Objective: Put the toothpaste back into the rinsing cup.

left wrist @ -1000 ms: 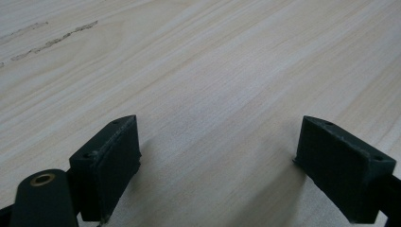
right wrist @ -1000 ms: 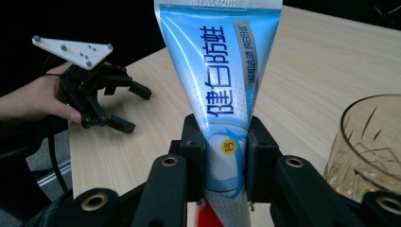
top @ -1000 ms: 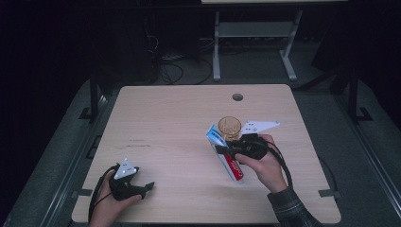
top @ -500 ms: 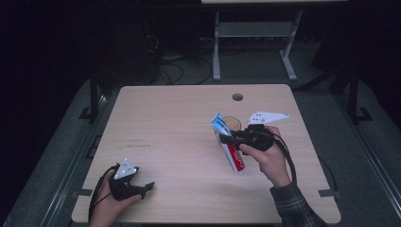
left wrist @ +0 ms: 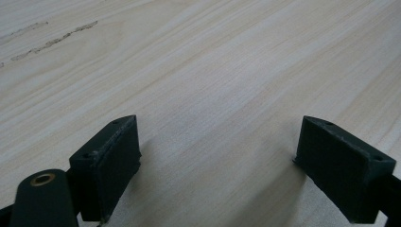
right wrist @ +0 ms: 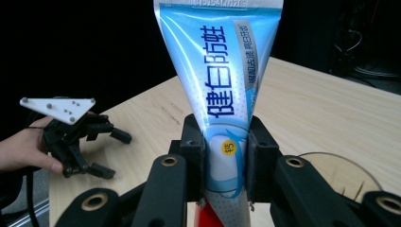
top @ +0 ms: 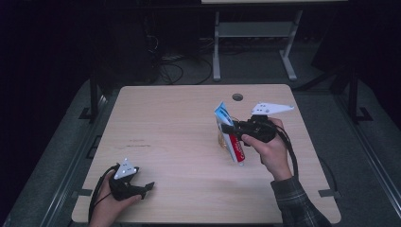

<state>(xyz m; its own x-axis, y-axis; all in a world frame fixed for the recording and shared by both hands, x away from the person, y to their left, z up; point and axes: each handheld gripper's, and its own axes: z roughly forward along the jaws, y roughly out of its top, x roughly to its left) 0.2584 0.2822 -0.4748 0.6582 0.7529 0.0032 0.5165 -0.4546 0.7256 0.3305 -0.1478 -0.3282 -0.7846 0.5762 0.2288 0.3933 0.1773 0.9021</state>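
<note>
Blue tube (right wrist: 222, 99): clamped mid-body in my right claw (right wrist: 222, 161), lifted, tilted.
Left claw (left wrist: 222, 165): jaws apart, empty, low over bench (top: 179, 123).
Risk: slick tube may slip or squeeze out.

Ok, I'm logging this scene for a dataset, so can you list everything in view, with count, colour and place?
Blue, white and red toothpaste tube: one, clamped between the right gripper's jaws, lifted above the table's right half, crimped end up.
Clear round glass rim: one, transparent, on the table under the tube; too faint to tell what it is.
Light wooden table: one, pale wood, with a round cable hole near its far edge.
Grey metal stand: one, on the dark floor beyond the table.
Left gripper: black, white plate on top, jaws apart, at the table's near left corner.
Right gripper: black, shut on the tube.
Hands: two, one on each gripper; plaid sleeve on the right.
</note>
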